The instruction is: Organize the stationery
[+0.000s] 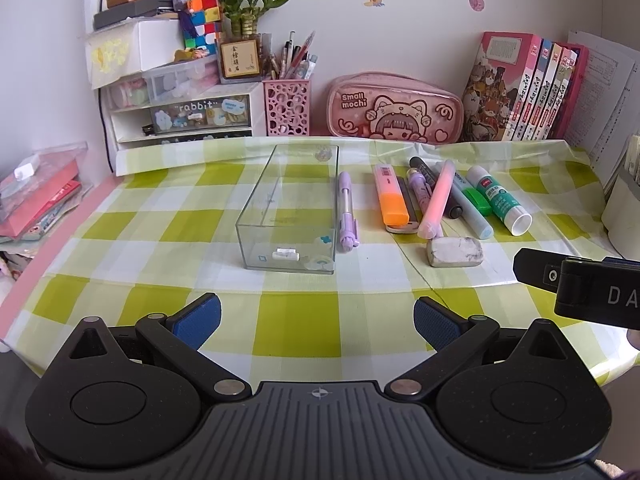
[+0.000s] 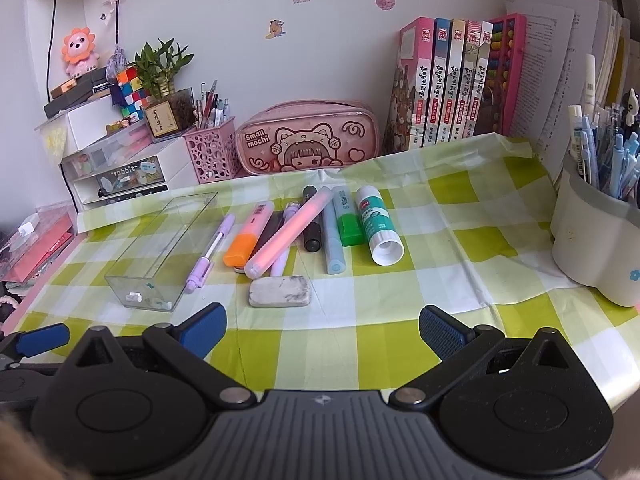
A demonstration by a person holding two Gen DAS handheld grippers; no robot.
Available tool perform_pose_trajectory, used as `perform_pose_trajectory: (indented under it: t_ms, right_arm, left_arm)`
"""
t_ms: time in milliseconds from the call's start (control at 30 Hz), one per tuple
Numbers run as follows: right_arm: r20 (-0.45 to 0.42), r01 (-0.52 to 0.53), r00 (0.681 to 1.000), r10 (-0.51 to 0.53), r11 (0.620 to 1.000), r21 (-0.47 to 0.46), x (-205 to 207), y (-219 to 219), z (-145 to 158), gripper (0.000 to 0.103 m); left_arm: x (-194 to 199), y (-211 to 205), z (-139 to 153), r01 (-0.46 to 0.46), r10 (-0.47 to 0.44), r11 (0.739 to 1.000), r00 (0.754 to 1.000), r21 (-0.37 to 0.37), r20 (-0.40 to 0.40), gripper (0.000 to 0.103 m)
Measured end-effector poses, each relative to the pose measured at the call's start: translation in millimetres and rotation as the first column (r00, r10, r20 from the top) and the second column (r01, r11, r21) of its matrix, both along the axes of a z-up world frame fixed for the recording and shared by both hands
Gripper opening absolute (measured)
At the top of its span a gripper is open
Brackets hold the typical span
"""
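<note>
Clear box [image 1: 288,208] — stickers, no stationery.

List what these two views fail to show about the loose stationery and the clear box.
- Flat dark item beneath the orange highlighter, both views: mostly covered, so its kind cannot be told.
- Purple pen under the pink highlighter: body largely hidden.
- Black marker: partly covered by that pink highlighter, label unreadable.
- Clear box: small white piece inside, too small to identify.
- Glue stick: label print too small.
</note>
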State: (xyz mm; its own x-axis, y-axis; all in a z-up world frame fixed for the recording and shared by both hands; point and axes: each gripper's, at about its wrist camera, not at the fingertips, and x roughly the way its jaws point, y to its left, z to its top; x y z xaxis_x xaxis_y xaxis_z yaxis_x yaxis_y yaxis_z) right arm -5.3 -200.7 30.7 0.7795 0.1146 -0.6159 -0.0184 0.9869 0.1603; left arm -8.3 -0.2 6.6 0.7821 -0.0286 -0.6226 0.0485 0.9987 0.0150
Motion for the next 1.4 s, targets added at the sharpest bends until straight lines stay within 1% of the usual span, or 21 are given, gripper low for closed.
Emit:
perform_pose_trajectory:
  t_ms: [700,1167,1267,1400]
  right_arm:
    - [0.000,-0.008,1.000,0.008,1.000,-0.007,0,1,-1,0.101]
    - [-0.011,-0.017,1.000,0.016,1.000,-0.019,3,7,-2,0.101]
    - [0.001,-0.016,1.000,0.016,1.000,-0.018,2,6,1,0.101]
    - [0.009,-0.002,1.000,0.002,1.000,-0.012,3,0,1,0.101]
  left_arm:
    - [-2,-1,1,-0.003,0.003,1.000,1.000,-0.001,0.009,0.098]
    - [0,0,0,-0.003,0.003,1.000,1.000,0.006,-0.002,0.098]
    - [4,1,0,-0.013,0.013,1.000,1.000,0.002,-0.001,0.098]
    - [12,6,-4,-0.049,0.049,0.999,0.999,0.005,-0.003,0.098]
